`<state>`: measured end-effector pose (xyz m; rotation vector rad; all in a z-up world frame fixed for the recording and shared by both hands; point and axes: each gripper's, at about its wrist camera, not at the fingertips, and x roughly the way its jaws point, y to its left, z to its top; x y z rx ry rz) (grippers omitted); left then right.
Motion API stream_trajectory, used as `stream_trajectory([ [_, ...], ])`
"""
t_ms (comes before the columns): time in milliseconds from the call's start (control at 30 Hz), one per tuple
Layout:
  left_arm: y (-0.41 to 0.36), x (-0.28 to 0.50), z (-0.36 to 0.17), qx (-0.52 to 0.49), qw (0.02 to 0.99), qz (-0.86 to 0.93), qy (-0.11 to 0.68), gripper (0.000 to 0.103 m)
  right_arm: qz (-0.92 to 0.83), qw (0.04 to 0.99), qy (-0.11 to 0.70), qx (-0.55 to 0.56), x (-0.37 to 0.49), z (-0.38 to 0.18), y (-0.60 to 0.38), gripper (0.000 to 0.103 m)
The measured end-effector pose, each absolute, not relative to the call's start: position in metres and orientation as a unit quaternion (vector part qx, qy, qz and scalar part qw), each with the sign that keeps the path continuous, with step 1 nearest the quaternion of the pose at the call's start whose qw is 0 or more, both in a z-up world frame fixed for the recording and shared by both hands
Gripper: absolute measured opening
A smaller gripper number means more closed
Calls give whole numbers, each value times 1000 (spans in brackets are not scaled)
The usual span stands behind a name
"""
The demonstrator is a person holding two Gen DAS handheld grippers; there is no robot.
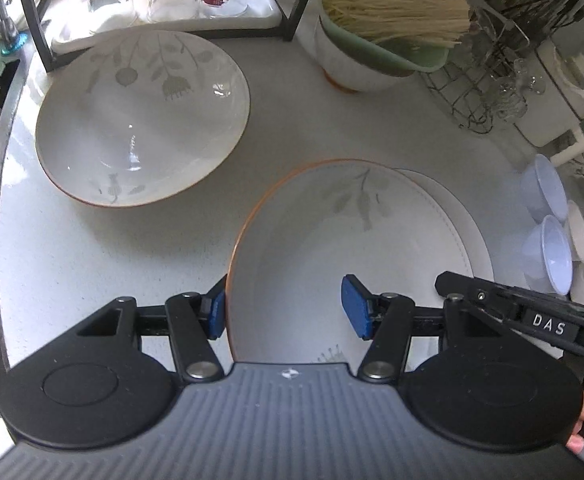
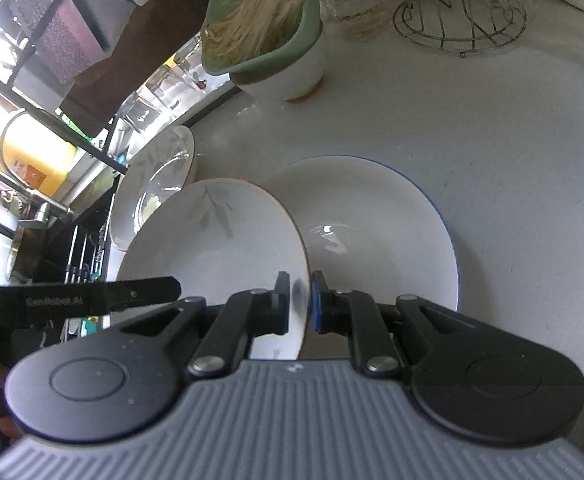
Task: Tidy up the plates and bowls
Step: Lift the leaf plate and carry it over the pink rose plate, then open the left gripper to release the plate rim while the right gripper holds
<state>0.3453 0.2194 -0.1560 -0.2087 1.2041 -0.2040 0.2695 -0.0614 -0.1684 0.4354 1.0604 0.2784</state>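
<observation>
Right gripper point(image 2: 299, 304) clamped on rim of orange-edged leaf-print bowl point(image 2: 220, 248), empty, held over plain white plate point(image 2: 375, 224); left gripper point(image 1: 284, 308) apart, straddling bowl's rim; pale noodles point(image 1: 391, 12) filled green bowl point(image 1: 411, 56).

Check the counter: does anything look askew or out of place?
The green bowl of dry noodles sits tilted in the white bowl, with strands overhanging its rim. No visible spills or damage.
</observation>
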Motion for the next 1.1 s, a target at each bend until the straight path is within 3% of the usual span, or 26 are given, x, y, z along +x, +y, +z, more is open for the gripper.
stream_trajectory([
  [600, 172, 363, -155, 0, 807, -71, 586, 62, 151, 835, 490, 202, 280, -184, -81, 14],
  [1100, 147, 366, -171, 19, 801, -49, 597, 58, 147, 843, 484, 184, 287, -183, -103, 14],
])
